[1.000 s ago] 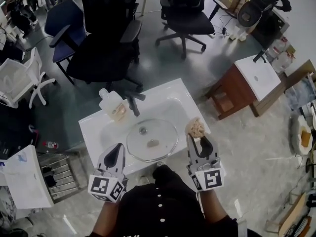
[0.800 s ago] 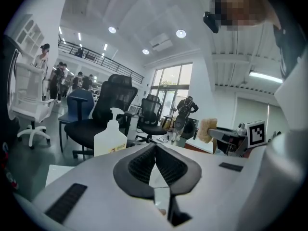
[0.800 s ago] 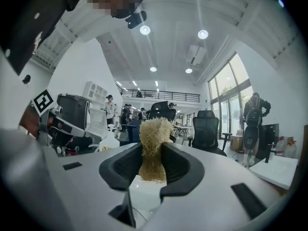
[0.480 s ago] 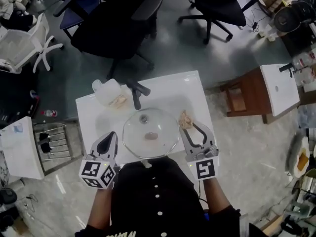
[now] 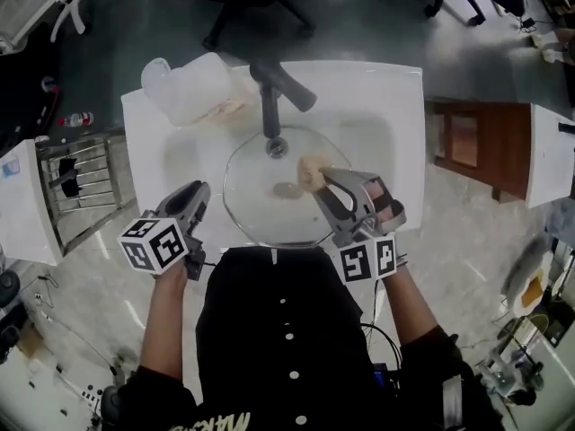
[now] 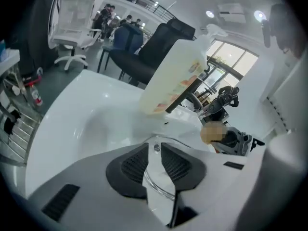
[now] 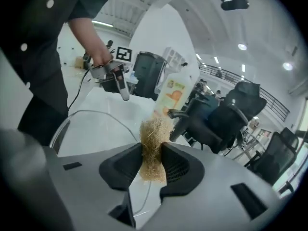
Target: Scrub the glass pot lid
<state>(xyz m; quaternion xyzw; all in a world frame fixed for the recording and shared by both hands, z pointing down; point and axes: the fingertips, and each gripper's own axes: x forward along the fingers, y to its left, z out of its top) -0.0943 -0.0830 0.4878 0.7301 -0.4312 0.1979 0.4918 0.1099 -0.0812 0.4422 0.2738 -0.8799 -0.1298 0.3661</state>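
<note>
- Translucent plastic jug [image 5: 193, 88] is sitting at the back-left corner of the white sink [image 5: 395, 88], parked clear of the bowl where the work is taking place.
- The left gripper [image 5: 196, 191] is hovering at the sink's front-left edge, pointing down towards the near rim of the lid. Its jaws have just been opening and are standing slightly apart, the pads [image 6: 131, 165] pressing on nothing. The glass rim is lining up with the gap just beyond them, apparently so this gripper can steady the lid.
- The glass pot lid [image 5: 260, 209] is lying knob side up in the middle of the bowl and filling most of it. It is resting just in front of the black faucet [image 5: 269, 106] at the back edge, where rinse water would reach it.
- The right gripper [image 5: 319, 180] is reaching over the lid's right half, its pads [image 7: 175, 165] squeezing a tan fibrous scrubber [image 5: 310, 176]. The tuft is sticking out past the tips, likely so that fibres rather than plastic meet the glass. Whether it is touching the glass yet cannot be told.
</note>
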